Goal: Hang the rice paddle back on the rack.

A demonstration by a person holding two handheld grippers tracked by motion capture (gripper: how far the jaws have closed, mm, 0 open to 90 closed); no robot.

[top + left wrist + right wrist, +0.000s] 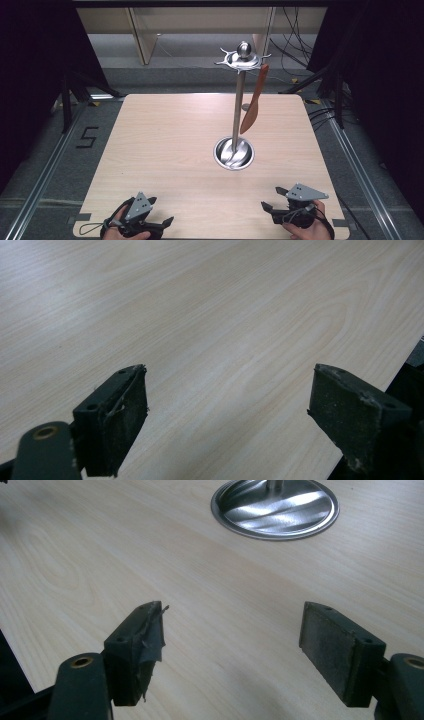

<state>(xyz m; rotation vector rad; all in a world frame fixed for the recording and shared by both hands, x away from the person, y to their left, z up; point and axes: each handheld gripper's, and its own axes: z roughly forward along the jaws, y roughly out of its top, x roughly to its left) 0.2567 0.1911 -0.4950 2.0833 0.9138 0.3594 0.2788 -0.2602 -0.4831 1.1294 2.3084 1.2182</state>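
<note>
a steel utensil stand (237, 107) rises from a round dished base (233, 153) set right of centre on the pale wooden worktop (165, 150). its hook ring sits at the top of the pole, under a ball finial, so that utensils dangle free of the surface. one wooden spatula (252, 102) hangs from a hook on the ring's right side, blade down, handle up, its tip well above the base and not touching the pole.

the left tool (159, 224) waits at the near left edge and the right tool (270, 199) at the near right edge, each in a person's hand, both well apart from the stand. both stand wide, with nothing between their jaws; the gripper views show bare wood between the pads. the right gripper view looks straight at the base (274, 507), so that tool seems the better placed to go for the spatula, which is on its side. the pad on one of its jaws looks frayed, which could weaken a grip on the thin handle.
</note>
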